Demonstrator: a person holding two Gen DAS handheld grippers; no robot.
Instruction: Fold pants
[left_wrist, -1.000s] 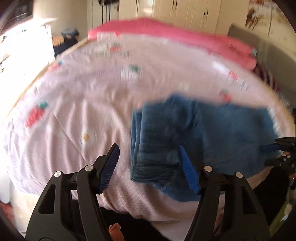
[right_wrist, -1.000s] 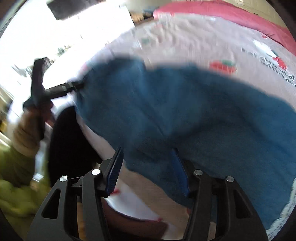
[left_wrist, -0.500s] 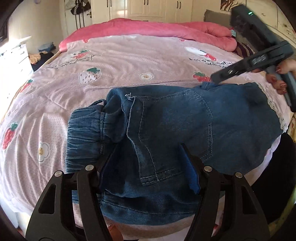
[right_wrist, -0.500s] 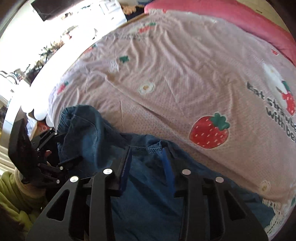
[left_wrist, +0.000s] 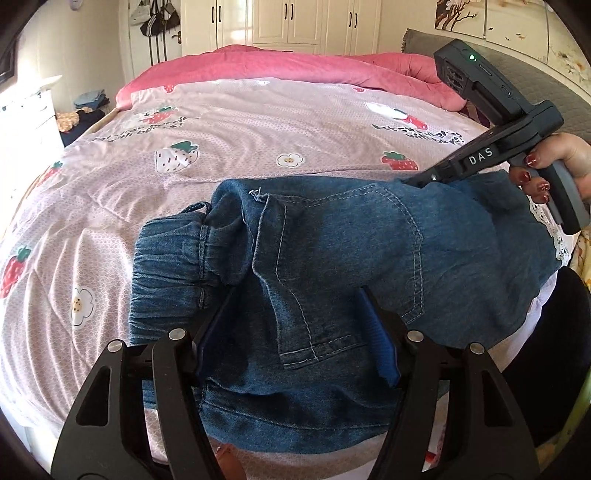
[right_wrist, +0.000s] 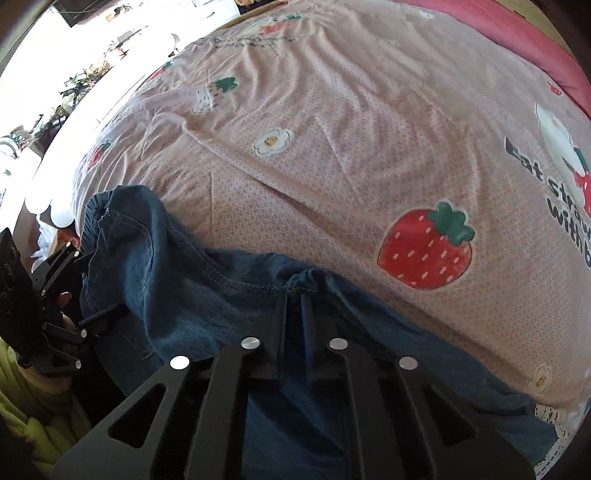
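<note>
Denim pants (left_wrist: 332, 251) spread across the near edge of a bed, on a pink bedspread (left_wrist: 258, 122) printed with strawberries and flowers. Elastic waistband (left_wrist: 170, 266) bunched toward the left of the left wrist view, legs running off to the right toward a lace trim (left_wrist: 543, 218) at the bedspread's edge. Left claw (left_wrist: 295, 332) pointed down at the near part of the garment, blue pads standing apart with a pocket panel and its white stitching lying between them; left pad half buried under a fold of denim, right pad (left_wrist: 380, 343) resting on the cloth, jaws not pressed together, no pinch visible. Right claw (right_wrist: 293, 295) at the far hem of the pants, jaws brought tight together on a small gathered bunch of the denim edge, fabric puckered right at the tips, strawberry print just beyond. Same right claw seen from the left wrist view (left_wrist: 417, 181) as a dark tool marked DAS, tip touching the far edge of the denim, handle held by a hand (left_wrist: 554, 166) with red-painted nails. From the right wrist view, left claw (right_wrist: 96, 288) visible at the far left edge of the garment beside a yellow-green sleeve (right_wrist: 33, 413). Pink quilt (left_wrist: 295, 62) heaped along the far side of the bed, white wardrobe doors (left_wrist: 295, 22) behind.
</note>
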